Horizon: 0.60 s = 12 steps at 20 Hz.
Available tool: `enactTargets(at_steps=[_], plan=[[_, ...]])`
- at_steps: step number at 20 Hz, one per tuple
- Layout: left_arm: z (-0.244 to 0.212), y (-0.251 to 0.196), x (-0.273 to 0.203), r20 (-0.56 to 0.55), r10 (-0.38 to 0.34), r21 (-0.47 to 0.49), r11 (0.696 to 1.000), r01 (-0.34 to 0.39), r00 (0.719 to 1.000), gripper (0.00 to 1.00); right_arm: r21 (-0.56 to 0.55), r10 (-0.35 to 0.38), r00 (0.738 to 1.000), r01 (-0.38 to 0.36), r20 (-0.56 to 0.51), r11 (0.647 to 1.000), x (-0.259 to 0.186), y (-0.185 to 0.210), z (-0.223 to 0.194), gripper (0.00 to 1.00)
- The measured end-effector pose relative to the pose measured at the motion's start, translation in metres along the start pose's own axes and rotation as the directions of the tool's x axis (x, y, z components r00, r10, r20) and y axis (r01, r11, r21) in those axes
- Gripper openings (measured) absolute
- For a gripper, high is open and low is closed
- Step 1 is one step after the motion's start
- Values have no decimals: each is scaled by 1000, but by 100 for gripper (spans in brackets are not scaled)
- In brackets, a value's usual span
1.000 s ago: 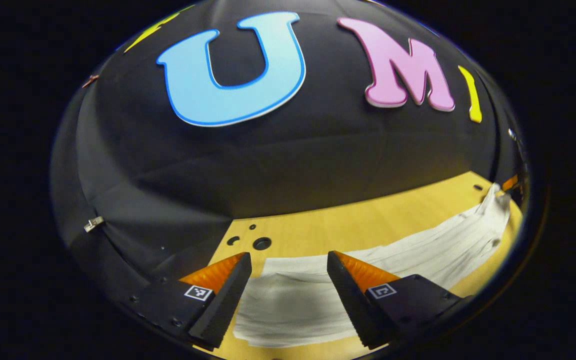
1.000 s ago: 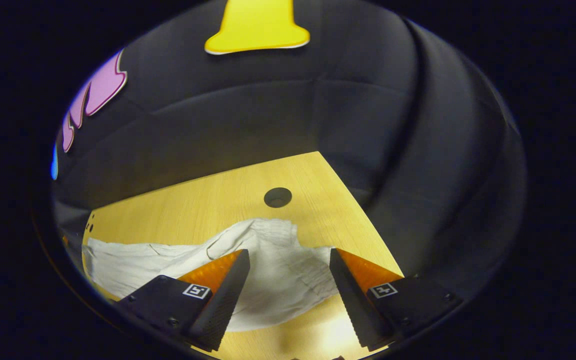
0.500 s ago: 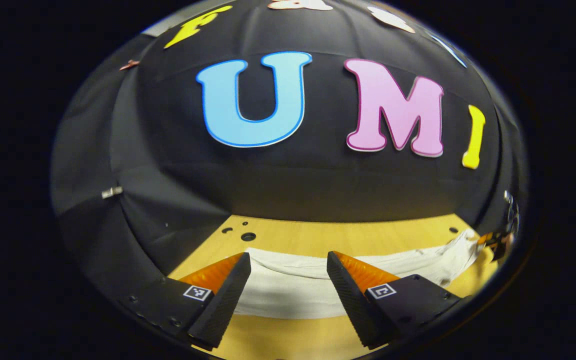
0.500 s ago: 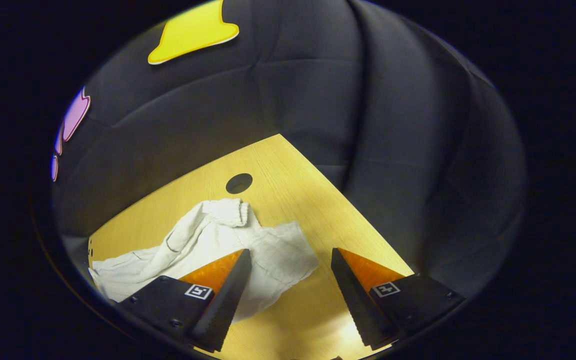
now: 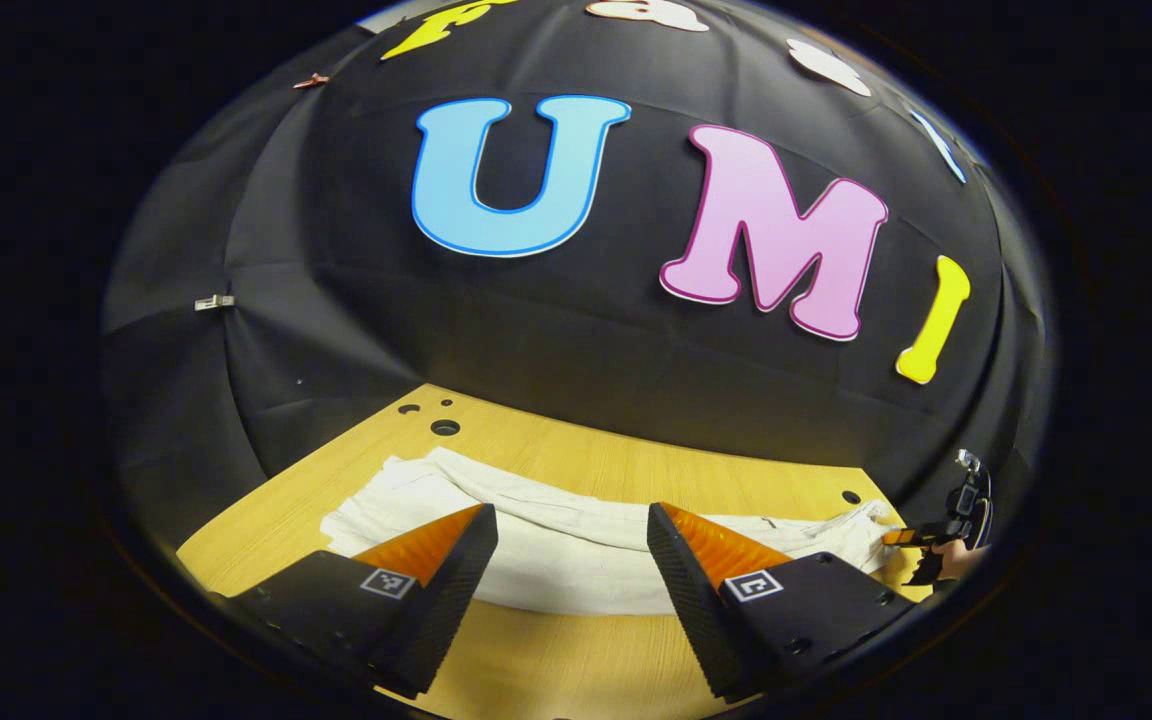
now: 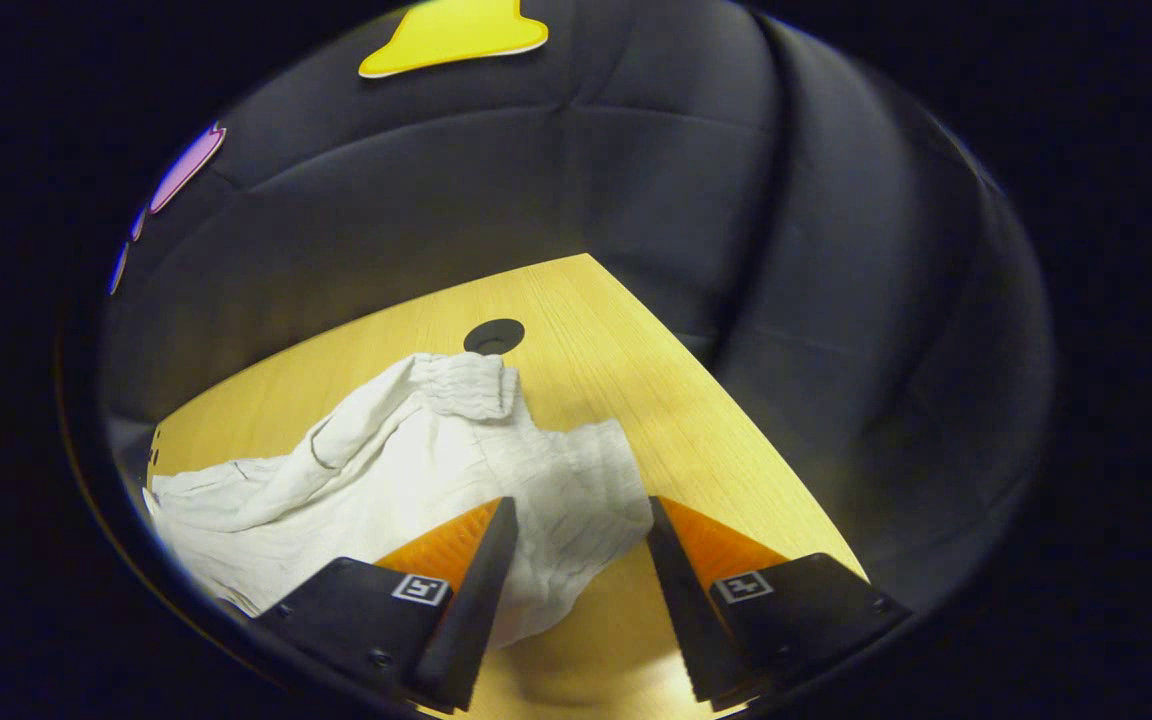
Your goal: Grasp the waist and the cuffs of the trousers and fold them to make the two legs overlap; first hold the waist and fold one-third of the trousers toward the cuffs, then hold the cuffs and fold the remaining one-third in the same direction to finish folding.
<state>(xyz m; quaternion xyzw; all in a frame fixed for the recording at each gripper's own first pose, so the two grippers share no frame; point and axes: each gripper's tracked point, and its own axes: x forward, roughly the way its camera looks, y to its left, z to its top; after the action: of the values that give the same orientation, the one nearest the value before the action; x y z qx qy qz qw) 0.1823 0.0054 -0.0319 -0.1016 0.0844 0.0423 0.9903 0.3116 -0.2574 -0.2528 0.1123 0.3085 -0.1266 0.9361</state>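
Note:
White trousers (image 5: 576, 560) lie stretched across the wooden table, left to right, just beyond my left gripper (image 5: 571, 515). That gripper is open and hovers over their near edge, holding nothing. At the trousers' far right end the other gripper (image 5: 936, 540) is small in the left gripper view. In the right gripper view the trousers (image 6: 386, 470) are rumpled, with the gathered elastic waist (image 6: 466, 385) bunched up toward a table hole. My right gripper (image 6: 581, 505) is open, and a corner of the cloth lies under the gap between its fingers, not pinched.
The table (image 5: 636, 470) has small holes (image 5: 444, 427) near its far left corner and a larger round hole (image 6: 494, 336) just past the waist. The black cloth wall closes in behind and to the right, and the table's right edge (image 6: 736, 420) runs close by.
The left gripper has swung and drawn back, so the trousers now lie farther ahead and level. The right gripper has shifted left toward the waist, bringing the cloth corner between its fingers.

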Motion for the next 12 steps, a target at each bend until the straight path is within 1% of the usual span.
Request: enactTargets(at_steps=[1,2,3,4,6,8,9,10,11,12], plan=[[-2,-5,0,-7,-10,9,1000,10,1000,96,16,21,1000,-21,-3,1000,1,6,1,80],[-4,-8,0,-13,-14,17,1000,14,1000,96,29,23,1000,-22,-10,999,0,8,0,58],[-7,-11,1,-21,-17,22,1000,18,1000,96,29,20,1000,-20,-11,999,1,8,2,52],[-12,-16,1,-38,-24,14,1000,24,999,96,45,45,999,-44,-17,998,-1,11,2,49],[-24,-30,2,-57,-57,-3,998,57,997,96,51,47,999,-46,-17,998,-1,13,-1,29],[-32,-37,2,-73,-66,1,998,67,995,96,40,66,998,-66,-12,997,-4,14,2,16],[-36,-41,1,-81,-69,6,998,69,994,96,40,71,997,-71,-10,997,-6,14,4,15],[-38,-44,1,-86,-69,10,997,70,994,96,41,76,997,-75,-9,996,-6,15,3,12],[-38,-47,-1,-90,-74,15,997,75,993,96,39,86,996,-87,22,995,-13,17,14,12],[-36,-47,-3,-95,-73,20,997,75,993,96,7,105,992,-105,74,994,-27,21,29,12]])
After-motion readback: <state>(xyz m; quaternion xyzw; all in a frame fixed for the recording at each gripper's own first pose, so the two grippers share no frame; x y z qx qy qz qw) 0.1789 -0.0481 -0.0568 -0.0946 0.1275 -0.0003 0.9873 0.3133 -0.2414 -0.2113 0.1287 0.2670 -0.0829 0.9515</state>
